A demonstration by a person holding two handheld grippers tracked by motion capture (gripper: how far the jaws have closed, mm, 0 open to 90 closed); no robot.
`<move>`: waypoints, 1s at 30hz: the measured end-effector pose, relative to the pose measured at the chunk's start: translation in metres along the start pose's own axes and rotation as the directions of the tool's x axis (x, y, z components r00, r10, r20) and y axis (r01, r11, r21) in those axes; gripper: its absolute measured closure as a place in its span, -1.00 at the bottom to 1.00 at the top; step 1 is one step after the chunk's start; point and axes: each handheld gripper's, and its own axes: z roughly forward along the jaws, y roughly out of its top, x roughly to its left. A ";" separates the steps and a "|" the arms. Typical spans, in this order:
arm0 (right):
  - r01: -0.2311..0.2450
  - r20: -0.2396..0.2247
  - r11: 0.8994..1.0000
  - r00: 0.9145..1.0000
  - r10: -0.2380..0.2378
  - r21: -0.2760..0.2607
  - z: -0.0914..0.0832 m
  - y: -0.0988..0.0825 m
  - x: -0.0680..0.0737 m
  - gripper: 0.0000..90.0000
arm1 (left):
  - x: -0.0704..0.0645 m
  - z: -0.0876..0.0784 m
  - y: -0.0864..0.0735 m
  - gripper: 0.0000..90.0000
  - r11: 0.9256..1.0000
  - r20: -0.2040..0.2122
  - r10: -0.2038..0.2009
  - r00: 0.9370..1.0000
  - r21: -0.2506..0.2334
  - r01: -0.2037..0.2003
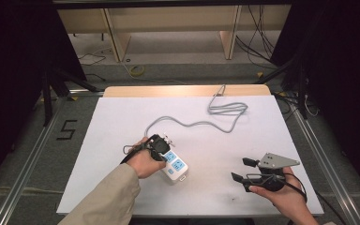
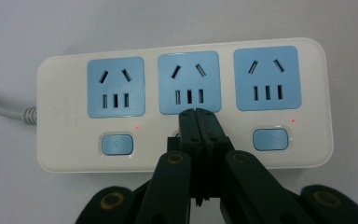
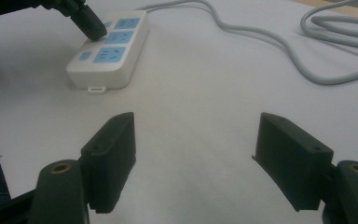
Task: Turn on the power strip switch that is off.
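Three blue sockets (image 2: 189,83), one white power strip (image 2: 56,154).

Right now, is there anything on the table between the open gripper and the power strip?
No. Between the right gripper and the power strip there is just bare white table, seen in the high view.

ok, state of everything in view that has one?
Power strip: flat on the table, nothing plugged in.
Left switch: red light lit.
Right switch: red light lit.
Left gripper: shut, tips on the middle switch.
Right gripper: open, empty.
Cable: loose, partly coiled.
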 end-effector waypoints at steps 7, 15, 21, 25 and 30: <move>0.003 -0.001 1.000 1.000 -0.003 0.000 0.000 0.000 0.000 -0.35 | 0.002 0.000 0.000 1.00 1.000 0.012 -0.012 1.000 -0.003 0.012; 0.003 -0.001 1.000 1.000 -0.003 0.001 0.000 0.000 0.000 -0.35 | 0.004 0.000 -0.002 1.00 1.000 0.025 -0.027 0.999 -0.010 0.028; 0.003 -0.001 1.000 1.000 -0.003 0.000 0.000 0.000 0.000 -0.35 | 0.007 0.000 -0.003 1.00 0.999 0.041 -0.043 0.998 -0.025 0.044; 0.005 -0.002 1.000 1.000 -0.005 0.000 0.000 0.000 -0.001 -0.35 | 0.007 0.000 -0.003 1.00 0.998 0.046 -0.051 0.998 -0.031 0.052; 0.005 -0.002 1.000 1.000 -0.005 0.000 0.000 0.000 -0.001 -0.35 | 0.006 0.000 -0.004 1.00 0.998 0.043 -0.047 0.998 -0.030 0.048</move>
